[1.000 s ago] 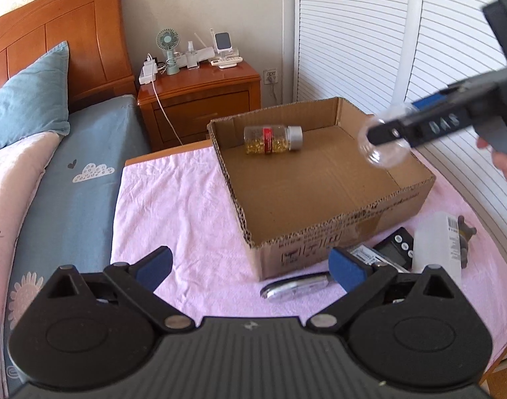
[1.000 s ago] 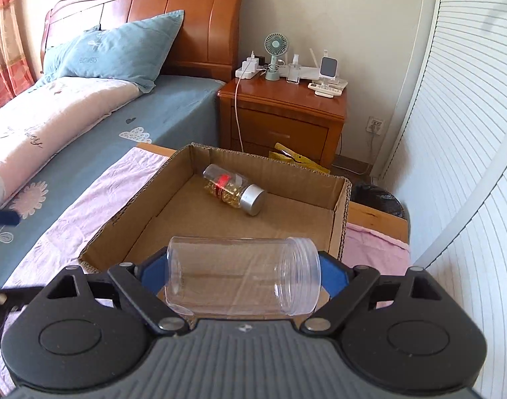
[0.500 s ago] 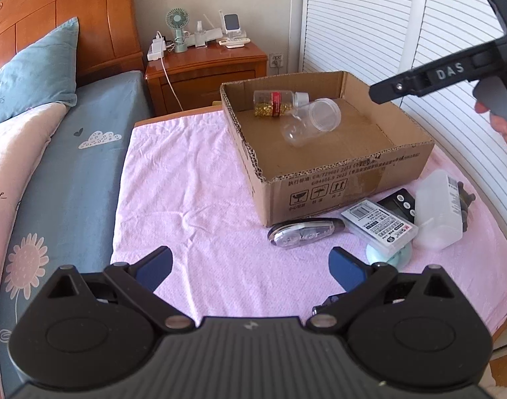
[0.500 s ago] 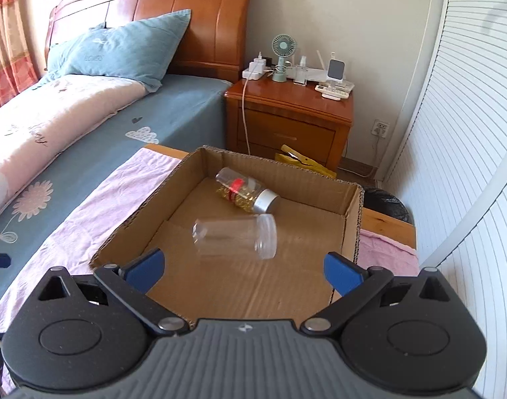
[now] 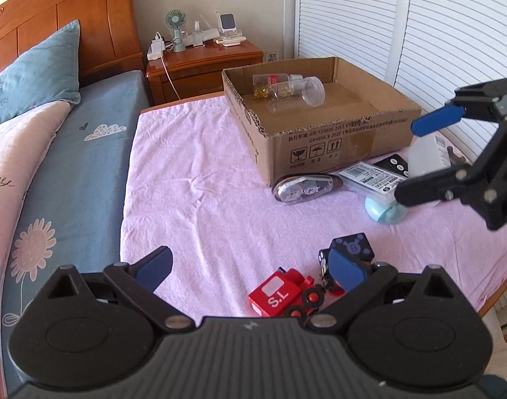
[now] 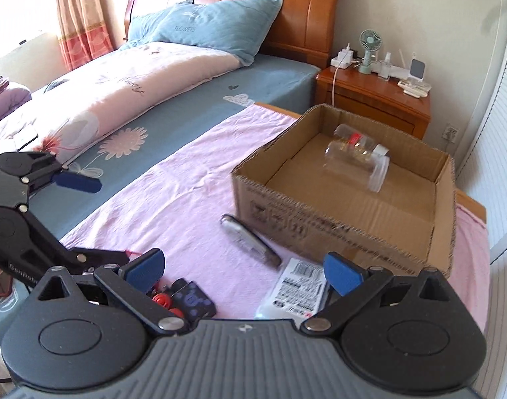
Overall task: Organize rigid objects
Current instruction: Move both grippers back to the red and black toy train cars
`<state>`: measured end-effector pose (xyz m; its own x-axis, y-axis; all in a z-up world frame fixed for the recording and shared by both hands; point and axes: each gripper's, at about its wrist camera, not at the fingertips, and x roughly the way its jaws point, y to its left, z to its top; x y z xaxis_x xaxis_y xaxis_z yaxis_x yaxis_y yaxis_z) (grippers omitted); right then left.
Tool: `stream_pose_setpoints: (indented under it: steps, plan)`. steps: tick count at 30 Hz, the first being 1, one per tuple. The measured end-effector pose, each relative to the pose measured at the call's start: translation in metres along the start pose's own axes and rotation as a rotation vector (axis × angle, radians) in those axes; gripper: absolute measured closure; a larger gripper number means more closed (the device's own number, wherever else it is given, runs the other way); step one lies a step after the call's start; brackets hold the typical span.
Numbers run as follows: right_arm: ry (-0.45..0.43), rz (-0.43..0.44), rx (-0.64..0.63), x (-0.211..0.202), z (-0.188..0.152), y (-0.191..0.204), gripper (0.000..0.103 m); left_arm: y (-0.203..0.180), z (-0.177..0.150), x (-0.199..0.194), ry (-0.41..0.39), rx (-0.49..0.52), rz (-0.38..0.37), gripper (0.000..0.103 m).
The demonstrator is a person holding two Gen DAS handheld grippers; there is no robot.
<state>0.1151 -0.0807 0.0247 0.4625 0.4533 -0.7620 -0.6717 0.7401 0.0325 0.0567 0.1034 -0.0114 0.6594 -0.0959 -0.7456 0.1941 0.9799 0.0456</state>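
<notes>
Released, clear jar (image 5: 295, 94) now lies in box (image 5: 336, 139).

This is a bedroom in someone's home. A bed (image 6: 193, 106) with a carved wooden headboard (image 6: 270, 3) fills the far left side, made up with a blue sheet printed with flowers and clouds, a pink quilt (image 6: 120, 89) and a blue pillow (image 6: 217, 26). Beside it at the far end stands a wooden nightstand (image 5: 203, 66) holding a small green desk fan (image 5: 176, 30), a power strip with a white cable (image 5: 168, 73) and other small gadgets. White louvred doors (image 5: 403, 33) run along the right, and red patterned curtains (image 6: 82, 16) hang at the far left.
</notes>
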Motion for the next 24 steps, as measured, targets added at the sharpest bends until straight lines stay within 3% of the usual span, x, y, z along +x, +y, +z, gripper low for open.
stream_pose_setpoints:
  steps: [4,11,15,24]
  plan:
    - [0.055,0.022,-0.050,0.014,-0.027,0.027,0.000,0.003,-0.017,-0.004,-0.018,0.047,-0.001,0.003]
    - [0.153,0.022,-0.085,0.039,-0.059,0.050,0.000,0.004,-0.039,0.010,0.036,0.100,-0.045,0.003]
    - [0.170,0.017,-0.080,0.046,-0.074,0.052,0.000,-0.004,-0.050,0.021,0.047,0.193,-0.037,0.003]
    - [0.186,0.059,-0.074,0.056,-0.084,0.046,0.000,-0.013,-0.052,0.040,0.043,0.325,-0.122,0.003]
